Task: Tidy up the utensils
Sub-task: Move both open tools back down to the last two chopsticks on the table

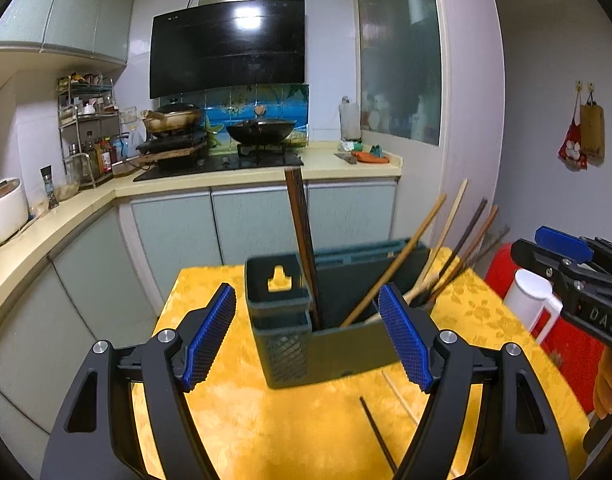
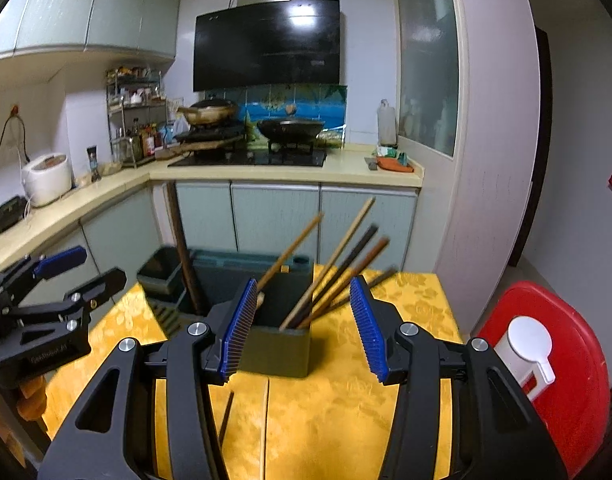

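A dark green utensil holder [image 1: 338,344] [image 2: 283,348] stands on the yellow table [image 1: 297,432]. Several chopsticks [image 1: 394,268] [image 2: 338,276] lean in its compartments, and a dark pair [image 1: 299,232] stands upright at the left. A dark chopstick [image 1: 376,436] [image 2: 225,416] and a pale one [image 1: 400,398] lie loose on the table in front. My left gripper [image 1: 306,336] is open and empty, just before the holder. My right gripper [image 2: 303,328] is open and empty, with its blue pads [image 2: 237,328] on either side of the holder's right compartment.
A red stool [image 2: 566,364] with a white jug [image 2: 526,344] on it stands right of the table. The kitchen counter [image 1: 225,178] with stove and woks runs behind. Each gripper shows in the other's view, the right [image 1: 578,276] and the left [image 2: 61,280].
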Tool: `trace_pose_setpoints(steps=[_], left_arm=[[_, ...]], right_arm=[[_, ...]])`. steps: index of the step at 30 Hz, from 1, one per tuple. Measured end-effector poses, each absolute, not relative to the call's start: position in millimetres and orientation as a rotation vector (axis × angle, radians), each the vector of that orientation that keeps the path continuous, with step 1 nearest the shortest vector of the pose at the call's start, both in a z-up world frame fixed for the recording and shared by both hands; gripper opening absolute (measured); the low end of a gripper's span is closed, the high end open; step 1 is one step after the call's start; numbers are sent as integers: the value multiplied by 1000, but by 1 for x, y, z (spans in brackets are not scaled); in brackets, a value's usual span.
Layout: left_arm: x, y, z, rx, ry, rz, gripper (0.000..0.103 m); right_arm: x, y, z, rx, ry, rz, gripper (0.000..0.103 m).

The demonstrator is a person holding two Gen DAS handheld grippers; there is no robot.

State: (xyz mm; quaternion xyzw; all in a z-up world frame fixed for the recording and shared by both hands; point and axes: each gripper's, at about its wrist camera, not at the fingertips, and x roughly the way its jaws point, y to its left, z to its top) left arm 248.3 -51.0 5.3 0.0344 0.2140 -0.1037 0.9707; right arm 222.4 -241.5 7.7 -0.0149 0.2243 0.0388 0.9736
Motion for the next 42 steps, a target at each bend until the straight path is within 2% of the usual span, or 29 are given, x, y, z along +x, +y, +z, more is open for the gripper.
trace_pose_setpoints(steps=[16,42], left_arm=[[206,-40,-57,15,547,-189,72],[129,-32,-114,-3,638,-182,72]], right_arm=[[172,-235,-68,23,578,95,47],[102,-238,-105,-11,572,33,47]])
